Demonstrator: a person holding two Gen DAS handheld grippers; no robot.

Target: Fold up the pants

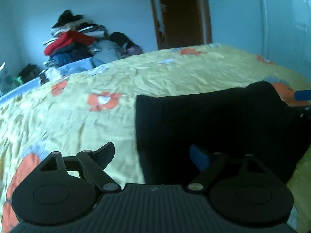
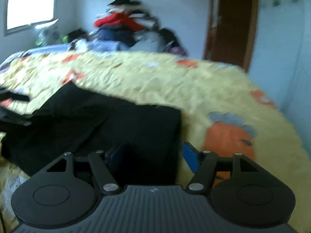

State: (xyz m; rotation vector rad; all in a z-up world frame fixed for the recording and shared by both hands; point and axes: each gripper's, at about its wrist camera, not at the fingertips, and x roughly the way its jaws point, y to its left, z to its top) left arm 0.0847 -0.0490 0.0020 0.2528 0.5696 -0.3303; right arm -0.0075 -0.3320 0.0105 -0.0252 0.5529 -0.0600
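Black pants (image 1: 204, 124) lie folded on the yellow flowered bedspread (image 1: 97, 124). My left gripper (image 1: 153, 155) is open at their near left corner, one finger over the sheet, the other over the cloth. In the right wrist view the pants (image 2: 116, 124) fill the left middle. My right gripper (image 2: 153, 157) is open at their near right edge, left finger over the cloth, blue-padded right finger (image 2: 191, 158) over the bedspread (image 2: 194, 89). Neither holds anything. The right gripper's blue tip (image 1: 303, 95) shows at the far right of the left wrist view.
A pile of clothes (image 1: 75, 42) sits beyond the bed's far side against the wall; it also shows in the right wrist view (image 2: 126, 31). A brown door (image 1: 180, 13) stands behind the bed. A window (image 2: 31, 2) is at the upper left.
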